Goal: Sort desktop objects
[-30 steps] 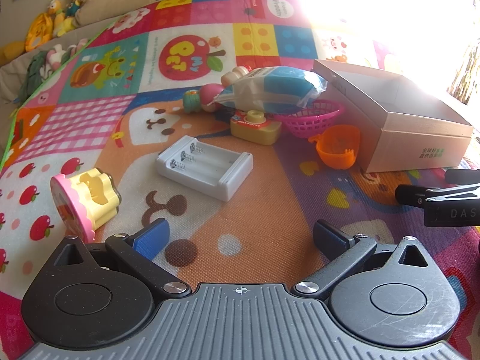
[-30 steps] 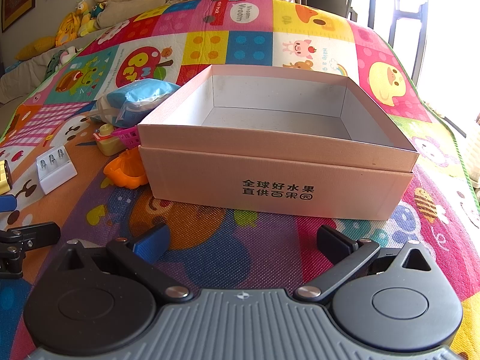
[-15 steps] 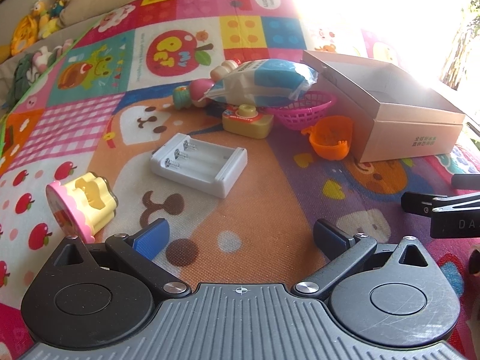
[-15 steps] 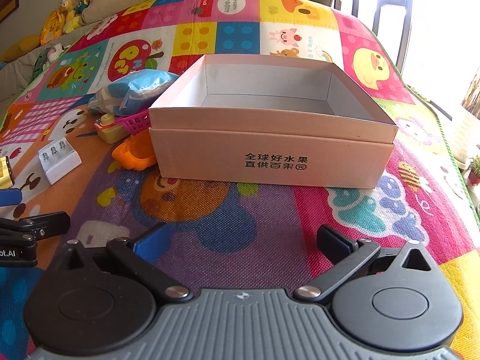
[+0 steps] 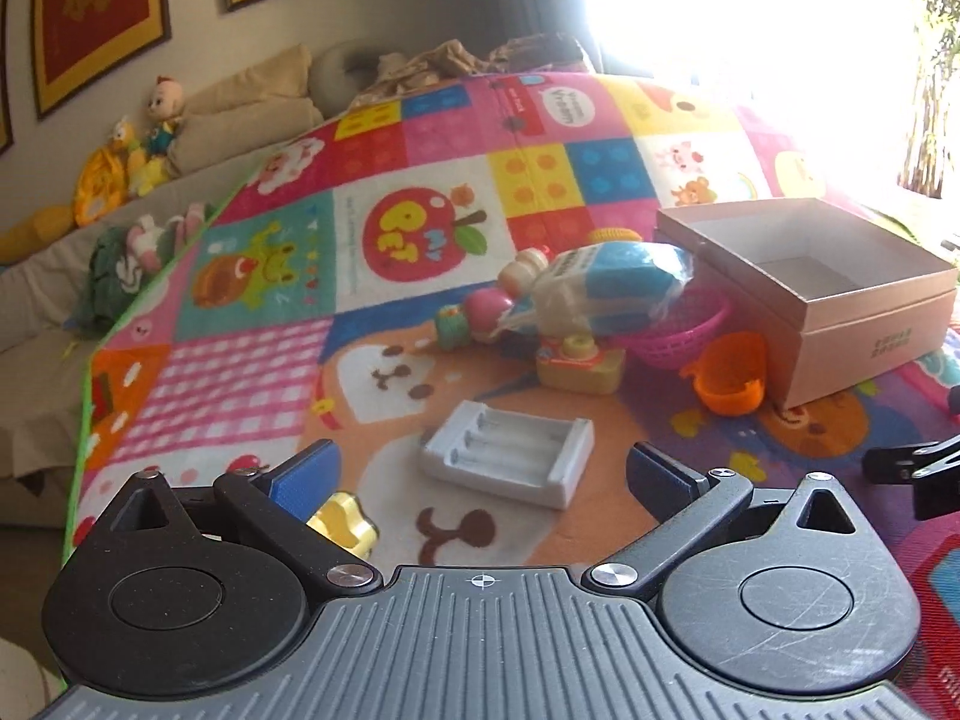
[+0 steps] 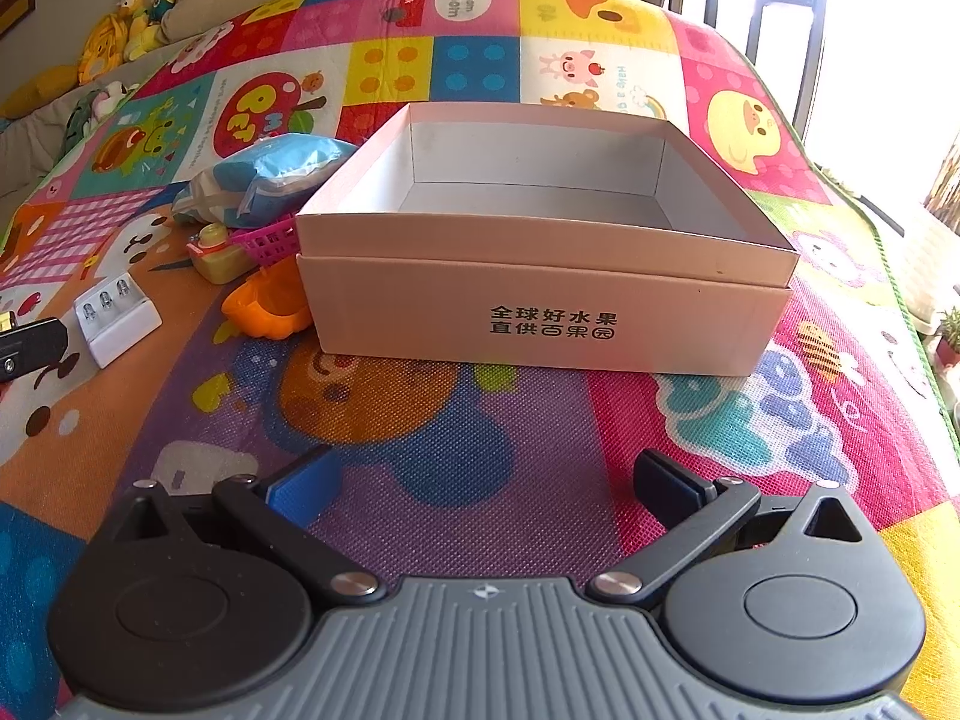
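Observation:
A white battery charger point(image 5: 509, 455) lies on the play mat just ahead of my open, empty left gripper point(image 5: 480, 477); it also shows in the right wrist view point(image 6: 117, 318). A yellow toy point(image 5: 342, 525) sits partly hidden behind the left finger. Beyond lie a yellow toy camera point(image 5: 579, 363), a blue-and-white packet point(image 5: 606, 279) on a pink basket point(image 5: 678, 333), an orange cup point(image 5: 729, 381) and a pink doll point(image 5: 480, 312). An open, empty pink cardboard box point(image 6: 543, 312) stands ahead of my open, empty right gripper point(image 6: 483, 489).
The colourful play mat point(image 6: 420, 450) covers a raised surface whose left edge point(image 5: 84, 396) drops off. Stuffed toys point(image 5: 138, 150) and cushions lie at the back left. Bright window glare fills the upper right. The right gripper's tip point(image 5: 912, 465) shows at the right.
Both grippers have pulled back and tilted up. The yellow toy has slipped behind the left finger. The box looks farther from the right gripper. Nothing was grasped.

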Demonstrator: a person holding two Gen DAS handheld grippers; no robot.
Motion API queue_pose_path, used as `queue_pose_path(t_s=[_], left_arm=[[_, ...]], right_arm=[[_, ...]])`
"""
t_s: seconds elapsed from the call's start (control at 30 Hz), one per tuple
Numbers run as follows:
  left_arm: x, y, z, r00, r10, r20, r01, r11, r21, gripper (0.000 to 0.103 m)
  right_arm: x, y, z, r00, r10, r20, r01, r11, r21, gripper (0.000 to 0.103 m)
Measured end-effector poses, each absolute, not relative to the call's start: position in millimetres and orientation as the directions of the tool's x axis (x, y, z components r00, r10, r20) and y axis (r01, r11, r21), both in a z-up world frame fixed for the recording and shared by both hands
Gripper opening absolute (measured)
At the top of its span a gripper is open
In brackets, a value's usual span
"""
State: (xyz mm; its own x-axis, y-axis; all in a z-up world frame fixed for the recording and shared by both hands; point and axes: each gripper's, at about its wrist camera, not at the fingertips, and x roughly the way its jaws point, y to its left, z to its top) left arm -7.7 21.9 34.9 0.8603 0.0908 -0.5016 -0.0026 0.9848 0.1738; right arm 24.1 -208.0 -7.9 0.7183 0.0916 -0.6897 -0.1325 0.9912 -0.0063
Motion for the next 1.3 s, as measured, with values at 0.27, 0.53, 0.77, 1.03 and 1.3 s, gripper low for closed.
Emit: queue_pose_path(t_s=[0.27, 0.53, 0.77, 1.03, 1.3], left_arm=[[-5, 67, 38, 0.839, 0.158, -0.521, -0.109, 0.986, 0.123, 0.103], [-10, 83, 50, 0.863, 0.12, -0.491, -0.111, 0.993, 0.049, 0.103], [-7, 70, 38, 0.836, -0.027, -0.548, 0.084, 0.993, 0.079, 0.103], [-1, 56, 40, 0.835, -0.035, -0.55, 0.119, 0.986, 0.119, 0.103], [-23, 81, 30, 0.821, 0.06, -0.568, -0.011, 0.996, 0.09, 0.103]], right_arm=[[-7, -179, 14, 0.79, 0.243, -0.564, -0.353, 0.931, -0.093, 0.102], [4, -80, 7, 0.858, 0.186, -0.48, -0.434, 0.763, -0.48, 0.029], [24, -72, -3, 0.825, 0.178, -0.536, -0.475, 0.733, -0.487, 0.012], [-21, -137, 13, 0.733, 0.261, -0.629, -0.525, 0.804, -0.279, 0.005], [-29, -199, 12, 0.766, 0.203, -0.61, -0.371, 0.914, -0.163, 0.018]])
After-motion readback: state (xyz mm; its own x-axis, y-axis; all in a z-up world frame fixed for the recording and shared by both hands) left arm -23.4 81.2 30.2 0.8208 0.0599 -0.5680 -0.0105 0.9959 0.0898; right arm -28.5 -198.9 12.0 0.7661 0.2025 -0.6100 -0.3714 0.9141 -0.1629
